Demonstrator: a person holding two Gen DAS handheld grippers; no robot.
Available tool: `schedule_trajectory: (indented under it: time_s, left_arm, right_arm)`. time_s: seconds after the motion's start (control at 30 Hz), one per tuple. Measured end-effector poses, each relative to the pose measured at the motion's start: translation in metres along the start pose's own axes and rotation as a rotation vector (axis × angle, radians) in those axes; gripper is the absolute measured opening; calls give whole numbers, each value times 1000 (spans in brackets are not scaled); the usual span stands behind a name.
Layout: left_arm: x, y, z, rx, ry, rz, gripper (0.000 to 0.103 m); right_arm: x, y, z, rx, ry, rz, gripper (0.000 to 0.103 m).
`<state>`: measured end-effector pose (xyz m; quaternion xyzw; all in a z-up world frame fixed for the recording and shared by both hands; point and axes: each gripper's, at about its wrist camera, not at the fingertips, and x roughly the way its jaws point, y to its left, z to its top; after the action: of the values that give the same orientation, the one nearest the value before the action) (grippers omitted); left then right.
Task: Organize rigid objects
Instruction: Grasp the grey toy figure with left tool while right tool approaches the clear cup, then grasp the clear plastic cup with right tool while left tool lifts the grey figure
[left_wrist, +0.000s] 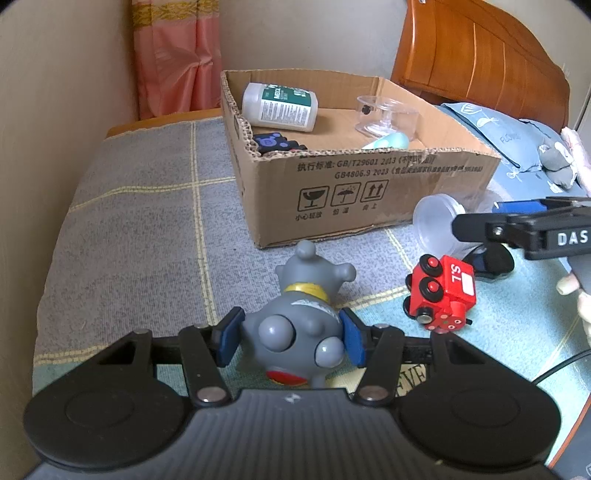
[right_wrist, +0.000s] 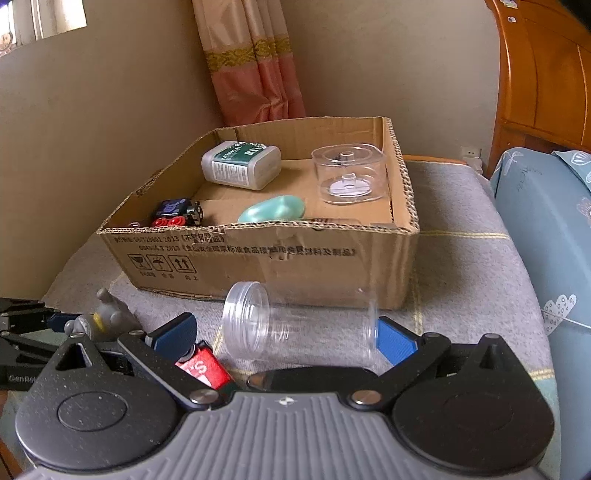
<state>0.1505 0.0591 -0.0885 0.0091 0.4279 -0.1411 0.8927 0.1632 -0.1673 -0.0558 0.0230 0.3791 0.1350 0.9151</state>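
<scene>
Smooth knobby grey toy (left_wrist: 299, 332) between blue-padded fingers (left_wrist: 229, 336).

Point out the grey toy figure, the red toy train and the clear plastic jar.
grey toy figure (left_wrist: 299, 332), left wrist view, on its rounded body.
red toy train (left_wrist: 441, 291), left wrist view, on its red side.
clear plastic jar (right_wrist: 295, 325), right wrist view, on its transparent wall.

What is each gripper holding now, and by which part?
The left gripper holds the grey toy figure by the sides of its round body. The right gripper holds the clear plastic jar, lying sideways; the exact contact cannot be told.
</scene>
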Motion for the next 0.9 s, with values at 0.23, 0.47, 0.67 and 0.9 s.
schedule_trajectory:
  time_s: [0.23,0.47,0.67,0.9]
  left_arm:
    - [0,0,1,-2,-3,2,55]
    - [1,0,2,-3,1,0,54]
    - [1,-2,5,37,11,4,53]
    - [-15,-9,12,90,2,-22,53]
  right_arm:
    - [15,13,5,-27,15,-72,103]
    - [26,25,10,-52,37,-152,103]
    - [25,25,12,-82,58,-164,95]
    - [6,20,15,-167,59,-130,95]
